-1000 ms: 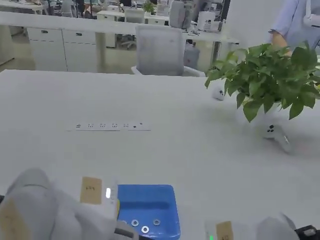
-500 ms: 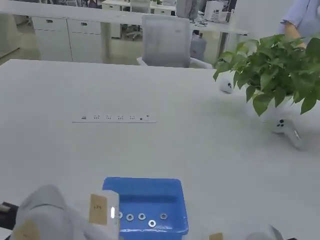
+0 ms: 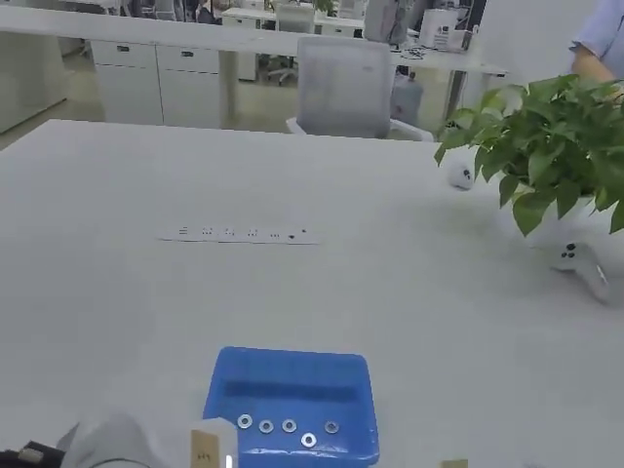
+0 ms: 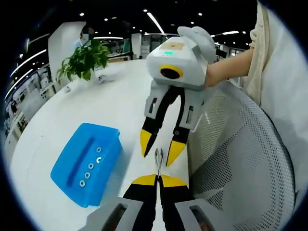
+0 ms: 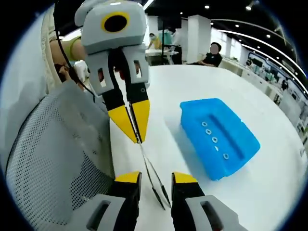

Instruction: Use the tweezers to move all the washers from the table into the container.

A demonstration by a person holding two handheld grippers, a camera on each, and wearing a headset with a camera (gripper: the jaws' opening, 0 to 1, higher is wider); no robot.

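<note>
At the smooth white desk's (image 3: 117, 292) near edge, the left hand-held gripper (image 5: 133, 129) clamps slim metal tweezers (image 5: 147, 161) between yellow-tipped jaws. The right hand-held gripper (image 5: 156, 177) has its jaws apart around them. Rightward, a blue rectangular plastic container (image 5: 240, 139) holds five flat ring washers (image 5: 214, 140).

A socket strip (image 3: 239, 234) sits mid-table on the white table (image 3: 439, 322). A plant (image 3: 546, 146) stands at far right, with a white controller (image 3: 580, 265) just beside it. A grey chair (image 3: 346, 88) stands behind the table.
</note>
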